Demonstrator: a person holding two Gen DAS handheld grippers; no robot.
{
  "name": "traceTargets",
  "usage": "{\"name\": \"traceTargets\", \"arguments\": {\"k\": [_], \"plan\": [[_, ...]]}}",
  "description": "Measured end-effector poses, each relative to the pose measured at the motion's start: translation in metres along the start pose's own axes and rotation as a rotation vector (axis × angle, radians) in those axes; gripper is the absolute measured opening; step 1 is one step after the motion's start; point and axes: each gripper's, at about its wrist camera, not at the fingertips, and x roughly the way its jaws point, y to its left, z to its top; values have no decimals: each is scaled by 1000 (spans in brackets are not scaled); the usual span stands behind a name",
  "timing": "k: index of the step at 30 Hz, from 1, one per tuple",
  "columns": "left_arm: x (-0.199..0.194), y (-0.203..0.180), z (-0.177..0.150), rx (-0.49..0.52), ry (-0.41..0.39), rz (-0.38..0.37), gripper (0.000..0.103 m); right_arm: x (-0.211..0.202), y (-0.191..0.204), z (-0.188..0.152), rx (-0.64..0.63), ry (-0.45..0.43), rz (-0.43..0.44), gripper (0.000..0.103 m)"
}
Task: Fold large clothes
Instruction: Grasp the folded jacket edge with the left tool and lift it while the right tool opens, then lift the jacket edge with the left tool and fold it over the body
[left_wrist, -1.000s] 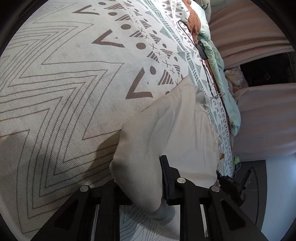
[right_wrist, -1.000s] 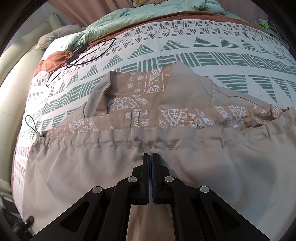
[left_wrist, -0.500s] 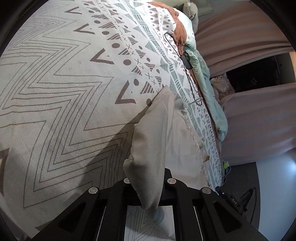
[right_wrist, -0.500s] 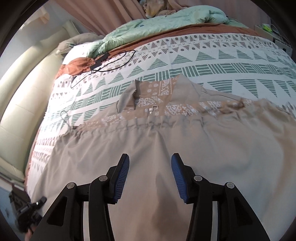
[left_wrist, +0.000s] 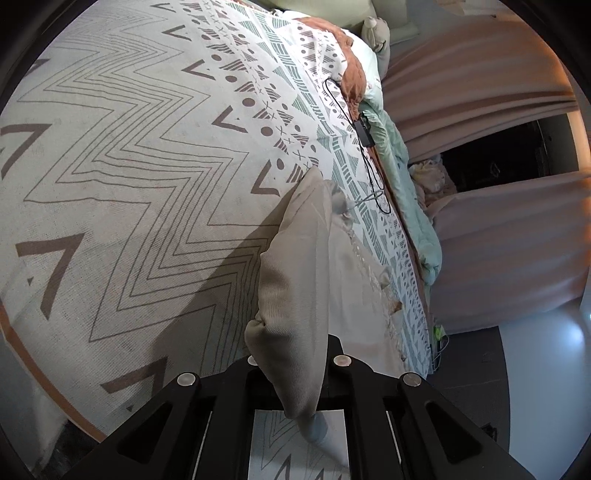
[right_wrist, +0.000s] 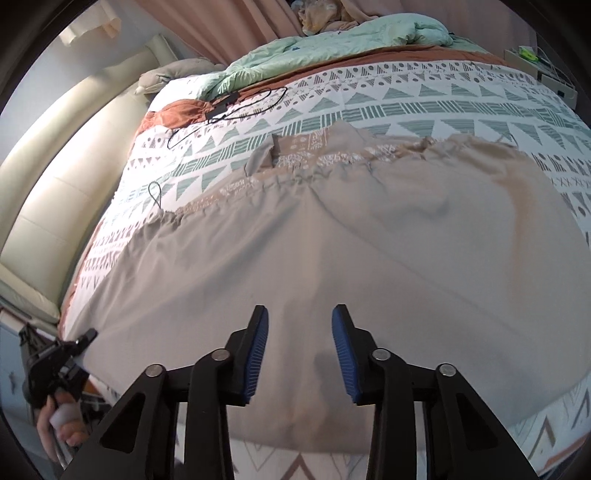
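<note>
On the patterned bedspread (right_wrist: 424, 107), beige garment (right_wrist: 332, 251) under spread right gripper (right_wrist: 299, 354), left gripper (left_wrist: 295, 365) pinching its edge

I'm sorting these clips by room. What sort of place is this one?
Most likely a bedroom: the beige garment lies spread on a bed with a patterned bedspread, a crumpled green duvet behind it, a padded headboard alongside, and pink curtains.

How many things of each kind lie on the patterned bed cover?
Beige fabric garment: 1
Black cable with small box: 1
Mint green quilt: 1
Rust-brown blanket: 1
Total: 4
</note>
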Motion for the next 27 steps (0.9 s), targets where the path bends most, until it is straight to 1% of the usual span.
{"name": "traceTargets", "arguments": {"k": [5,7,10,13,16,20,23,27], "plan": [[2,2,1,8,11,-3,6,9,6,-34,-19,45,-8,30],[2,2,2,12,17,-2,6,15,7,-42,-24,64,-13,25],[6,-2,8,13,24,-4,6,21,7,-53,-16,72,-20,24],[7,-4,7,17,22,0,6,26,8,-59,-25,85,-8,24],[9,-4,6,7,30,3,6,41,7,-69,-33,120,-8,25],[8,-9,8,-3,36,-7,6,45,8,-71,-41,104,-11,25],[5,-23,8,22,34,-9,6,45,8,-70,-45,111,-3,25],[-1,-51,8,66,28,-27,6,43,0,-72,-20,105,37,25]]}}
